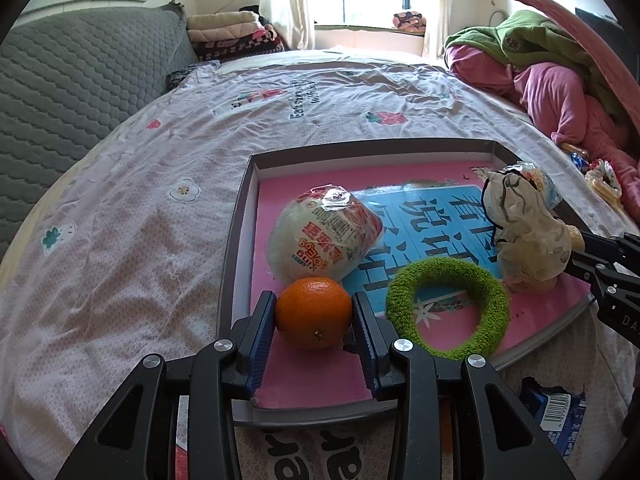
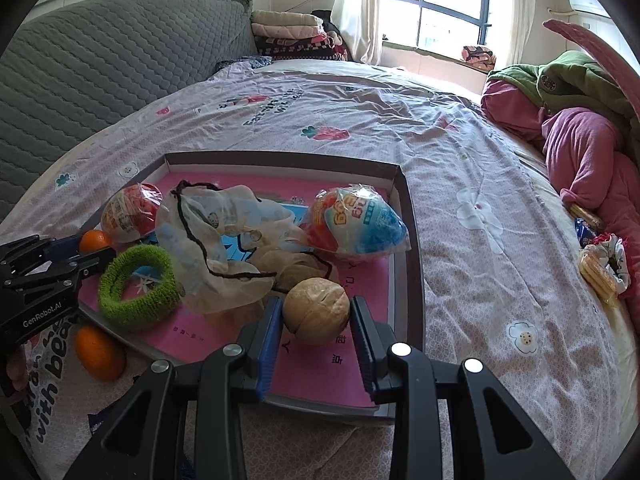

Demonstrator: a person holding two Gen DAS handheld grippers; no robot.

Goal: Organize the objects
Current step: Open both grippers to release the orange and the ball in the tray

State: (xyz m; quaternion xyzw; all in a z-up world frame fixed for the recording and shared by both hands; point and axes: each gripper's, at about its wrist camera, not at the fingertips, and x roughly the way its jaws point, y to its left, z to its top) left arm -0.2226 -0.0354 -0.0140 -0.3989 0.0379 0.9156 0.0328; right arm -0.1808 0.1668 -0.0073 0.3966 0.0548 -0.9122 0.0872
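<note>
My left gripper [image 1: 314, 309] is shut on an orange [image 1: 314, 312] just above the near left corner of a shallow box [image 1: 237, 248] with a pink floor. Behind it in the box lie a red-and-white wrapped egg toy [image 1: 324, 236], a green knitted ring [image 1: 448, 308] and a sheer drawstring pouch [image 1: 524, 236]. In the right wrist view my right gripper [image 2: 316, 312] is shut on a tan walnut [image 2: 316, 311] over the near side of the box [image 2: 412, 240]. A blue-and-red wrapped egg toy [image 2: 356, 224] lies beyond it.
A second orange [image 2: 100, 354] rests on the bedsheet outside the box's near left edge. A blue snack packet [image 1: 556, 412] lies near the front. Snacks [image 2: 600, 268] and a pile of pink and green clothes [image 2: 580, 140] fill the right side. A grey quilted headboard [image 2: 100, 72] stands on the left.
</note>
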